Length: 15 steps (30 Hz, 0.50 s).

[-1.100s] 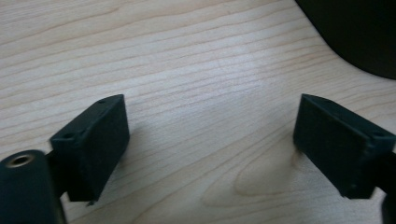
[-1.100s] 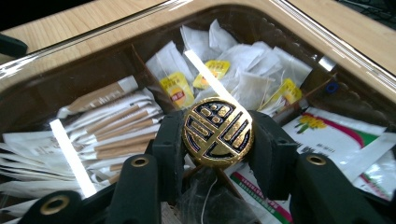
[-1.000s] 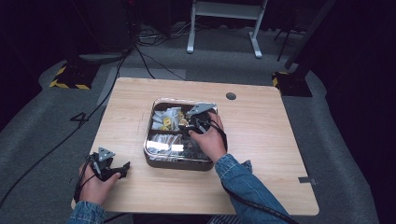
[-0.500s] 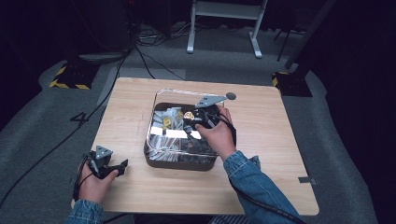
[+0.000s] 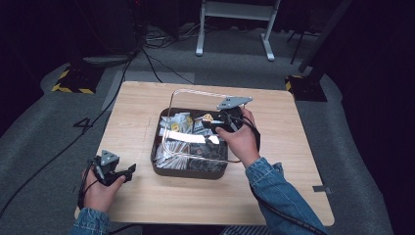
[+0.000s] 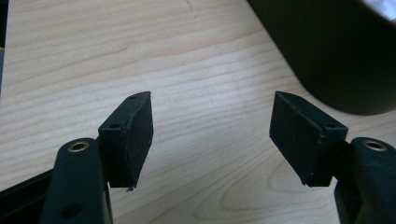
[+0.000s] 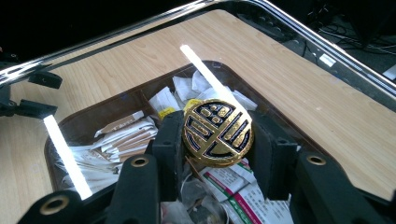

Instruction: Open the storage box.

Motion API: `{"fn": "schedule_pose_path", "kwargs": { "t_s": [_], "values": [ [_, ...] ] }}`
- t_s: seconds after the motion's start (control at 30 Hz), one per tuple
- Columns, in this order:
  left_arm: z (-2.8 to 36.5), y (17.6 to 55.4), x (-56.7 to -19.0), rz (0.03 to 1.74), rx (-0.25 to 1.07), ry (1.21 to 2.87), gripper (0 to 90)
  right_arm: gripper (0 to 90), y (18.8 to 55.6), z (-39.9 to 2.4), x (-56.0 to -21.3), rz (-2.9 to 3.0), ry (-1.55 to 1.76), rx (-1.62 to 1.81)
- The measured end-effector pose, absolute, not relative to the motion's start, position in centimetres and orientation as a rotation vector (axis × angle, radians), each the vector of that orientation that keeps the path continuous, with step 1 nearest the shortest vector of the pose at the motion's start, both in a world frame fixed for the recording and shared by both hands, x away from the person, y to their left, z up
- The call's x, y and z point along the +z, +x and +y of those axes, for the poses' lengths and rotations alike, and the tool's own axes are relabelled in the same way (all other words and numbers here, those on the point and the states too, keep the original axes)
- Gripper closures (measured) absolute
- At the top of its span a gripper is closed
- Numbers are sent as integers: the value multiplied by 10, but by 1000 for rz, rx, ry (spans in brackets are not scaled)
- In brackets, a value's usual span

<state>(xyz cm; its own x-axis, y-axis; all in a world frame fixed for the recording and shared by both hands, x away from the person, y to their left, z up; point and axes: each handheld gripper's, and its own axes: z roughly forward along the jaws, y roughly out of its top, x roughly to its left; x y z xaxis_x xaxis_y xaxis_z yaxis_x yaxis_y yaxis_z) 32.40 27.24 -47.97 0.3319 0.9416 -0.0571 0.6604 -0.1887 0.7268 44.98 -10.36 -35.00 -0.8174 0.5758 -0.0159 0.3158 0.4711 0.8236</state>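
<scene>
Wood-grain worktop (image 5: 147,205) near left: left gripper (image 5: 128,172) rests, jaws apart, just narrowing, nothing between. Farther, right gripper (image 7: 217,144) clamps gold-and-black round lid knob (image 7: 217,132), clear lid (image 5: 195,93) tilted above dark sachet box (image 5: 188,171). Lid-off step; next, carry it clear, set down.

One table (image 5: 147,112); one dark box (image 5: 188,169); one gold-black knob (image 7: 217,132); two tools: left (image 5: 128,172), right (image 7: 217,154); many paper packets (image 7: 126,135).

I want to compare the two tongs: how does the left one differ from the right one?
The left tongs are open and empty; the right tongs are shut on a gold-and-black round lid knob. The left tongs sit over bare wooden table; the right tongs hold the clear lid above the dark box. Both have black pads.
</scene>
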Motion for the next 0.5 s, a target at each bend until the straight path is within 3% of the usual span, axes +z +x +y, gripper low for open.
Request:
{"fn": "schedule_pose_path", "kwargs": {
  "t_s": [0.5],
  "values": [
    [257,333,-466,1336,520,1900,331,590,444,-165,-337,2359,845,1259]
  ]
}}
